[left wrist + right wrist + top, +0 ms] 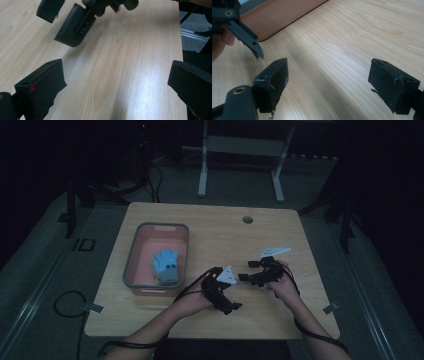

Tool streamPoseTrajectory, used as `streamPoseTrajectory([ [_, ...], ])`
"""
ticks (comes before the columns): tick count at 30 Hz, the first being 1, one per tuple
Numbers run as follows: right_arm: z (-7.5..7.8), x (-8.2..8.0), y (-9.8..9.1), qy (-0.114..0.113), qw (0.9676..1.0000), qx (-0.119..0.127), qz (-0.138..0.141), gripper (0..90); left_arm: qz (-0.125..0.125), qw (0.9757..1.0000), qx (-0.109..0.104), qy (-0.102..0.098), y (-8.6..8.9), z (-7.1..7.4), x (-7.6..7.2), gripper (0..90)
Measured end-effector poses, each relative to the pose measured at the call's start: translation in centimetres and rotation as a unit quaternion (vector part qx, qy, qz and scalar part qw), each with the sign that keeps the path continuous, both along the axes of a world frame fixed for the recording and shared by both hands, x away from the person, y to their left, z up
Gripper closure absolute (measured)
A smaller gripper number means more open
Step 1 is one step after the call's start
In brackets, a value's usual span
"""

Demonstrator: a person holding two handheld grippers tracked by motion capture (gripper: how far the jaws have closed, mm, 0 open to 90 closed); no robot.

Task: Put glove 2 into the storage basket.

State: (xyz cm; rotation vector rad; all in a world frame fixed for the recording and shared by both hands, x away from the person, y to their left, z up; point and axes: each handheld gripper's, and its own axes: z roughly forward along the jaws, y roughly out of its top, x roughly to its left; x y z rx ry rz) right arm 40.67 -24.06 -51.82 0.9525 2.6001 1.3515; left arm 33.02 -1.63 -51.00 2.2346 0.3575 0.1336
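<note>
Left tool [235, 306]: held low over the near middle of the table [215, 227], jaws spread wide, nothing between them. Its own view shows bare wood grain in the gap.
Right tool [246, 270]: just right of the left one, pointed leftward toward it, jaws also wide apart and holding nothing.
Spacing: the two tools sit near each other, tips apart, not touching. In the left gripper view the right tool [62, 22] hangs at the top, close ahead.
Hands: left hand [192, 301] and right hand [286, 287] each wrapped around a handle, forearms coming in from the near edge.
Glove [166, 266]: light blue, with dark dots on the back, lying flat in the bin, fingers spread toward the far side. Well clear of both tools.
Bin [134, 255]: grey-rimmed, pinkish inside, on the left part of the table, just left of the left tool. Its corner [274, 17] shows at the top of the right gripper view.
Table surface: pale wood, a round cable hole [247, 219] near the far edge.
Cables: a black lead trails from each tool back off the near edge.
Light: room dim, floor and frame beyond hard to read.
</note>
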Motion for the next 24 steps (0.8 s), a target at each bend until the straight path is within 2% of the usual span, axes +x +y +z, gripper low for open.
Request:
streamPoseTrajectory([
  [14,-2.3,-1.5,-1.4,-0.003,0.9998,-0.019,0.001,16.3,-0.013,0.9999,-0.001,0.006,-1.6,-2.6,-0.5,1.1],
  [24,-2.8,-2.3,-2.4,-0.008,0.9999,-0.012,-0.004,16.3,-0.023,0.9997,0.006,0.0,-2.3,-3.8,-1.0,1.1],
])
